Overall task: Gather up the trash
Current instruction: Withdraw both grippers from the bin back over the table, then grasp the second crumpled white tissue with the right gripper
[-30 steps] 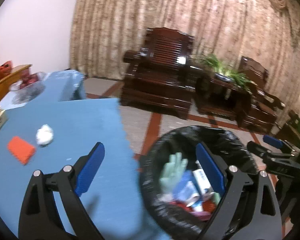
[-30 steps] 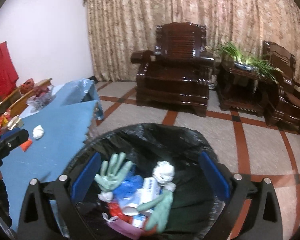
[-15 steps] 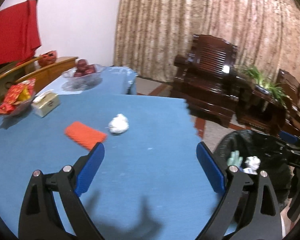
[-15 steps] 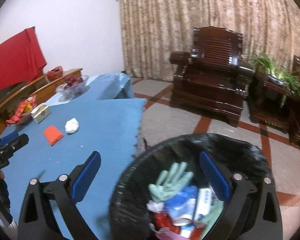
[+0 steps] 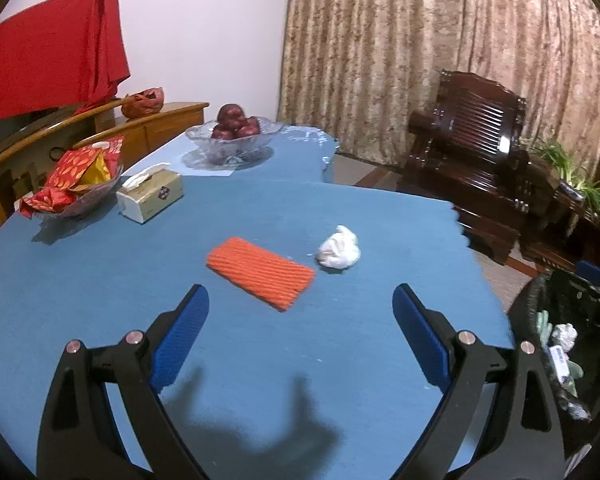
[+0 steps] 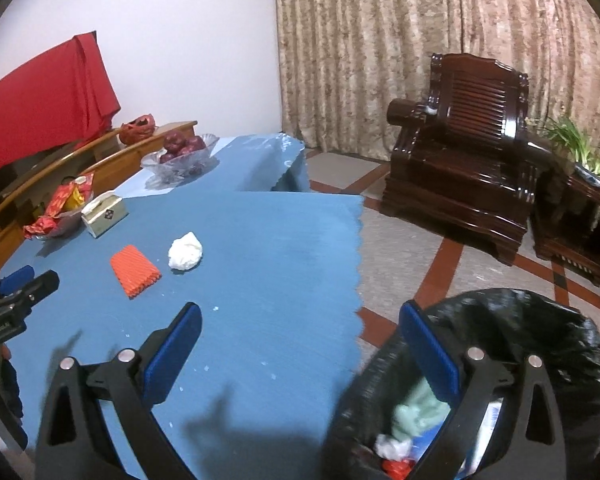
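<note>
An orange ribbed foam piece (image 5: pixel 260 273) and a crumpled white paper ball (image 5: pixel 339 248) lie on the blue tablecloth (image 5: pixel 100 280). My left gripper (image 5: pixel 300 320) hovers open just short of them, with nothing between its fingers. In the right wrist view the orange ribbed foam piece (image 6: pixel 135 270) and the paper ball (image 6: pixel 185 251) lie further off to the left. My right gripper (image 6: pixel 300 344) is open and empty, over the table's edge and the black-lined bin (image 6: pixel 540 332), which holds green gloves and packaging. The bin (image 5: pixel 540 300) also shows at the right edge of the left wrist view.
At the table's far left stand a tissue box (image 5: pixel 150 196), a dish of red snack packets (image 5: pixel 74 184) and a glass bowl of dark red fruit (image 5: pixel 234 136). Dark wooden armchairs (image 6: pixel 460 168) and a potted plant (image 6: pixel 580 152) stand across the tiled floor.
Both grippers have swung left, from over the bin toward the table. The orange piece and the paper ball now sit closer and more central in the left wrist view.
</note>
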A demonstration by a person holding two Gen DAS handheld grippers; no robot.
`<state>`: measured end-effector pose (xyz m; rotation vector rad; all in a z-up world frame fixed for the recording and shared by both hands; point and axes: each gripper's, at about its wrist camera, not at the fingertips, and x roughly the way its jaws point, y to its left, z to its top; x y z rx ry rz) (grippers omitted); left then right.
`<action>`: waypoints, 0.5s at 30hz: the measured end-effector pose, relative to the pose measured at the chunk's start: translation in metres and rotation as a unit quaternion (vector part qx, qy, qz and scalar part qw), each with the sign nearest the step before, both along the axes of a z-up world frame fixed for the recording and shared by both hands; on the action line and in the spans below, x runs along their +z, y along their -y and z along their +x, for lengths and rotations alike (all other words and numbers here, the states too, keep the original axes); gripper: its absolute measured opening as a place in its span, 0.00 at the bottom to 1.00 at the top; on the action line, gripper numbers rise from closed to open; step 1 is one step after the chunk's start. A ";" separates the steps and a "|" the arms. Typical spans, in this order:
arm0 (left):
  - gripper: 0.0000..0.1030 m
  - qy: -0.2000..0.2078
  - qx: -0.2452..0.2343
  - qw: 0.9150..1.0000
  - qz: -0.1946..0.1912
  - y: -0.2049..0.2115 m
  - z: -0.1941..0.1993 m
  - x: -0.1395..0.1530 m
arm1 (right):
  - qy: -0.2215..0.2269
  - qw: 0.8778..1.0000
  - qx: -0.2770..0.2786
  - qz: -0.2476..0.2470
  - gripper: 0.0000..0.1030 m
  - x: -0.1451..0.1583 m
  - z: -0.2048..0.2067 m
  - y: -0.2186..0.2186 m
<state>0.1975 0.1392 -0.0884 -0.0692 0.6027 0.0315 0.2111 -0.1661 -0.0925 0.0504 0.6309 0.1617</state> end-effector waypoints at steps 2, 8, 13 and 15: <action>0.88 -0.008 0.005 1.000 -0.002 -0.010 0.010 -0.007 | -0.001 1.000 0.004 -0.007 0.94 -0.006 0.012 -0.013; 0.88 -0.030 0.026 0.999 -0.004 -0.033 0.039 -0.034 | -0.018 1.000 0.008 -0.021 0.94 -0.030 0.055 -0.045; 0.88 -0.038 0.039 0.998 -0.006 -0.050 0.064 -0.051 | -0.028 0.999 0.023 -0.023 0.94 -0.044 0.092 -0.079; 0.88 -0.043 0.047 0.998 -0.007 -0.059 0.075 -0.058 | -0.029 0.999 0.030 -0.023 0.94 -0.047 0.102 -0.091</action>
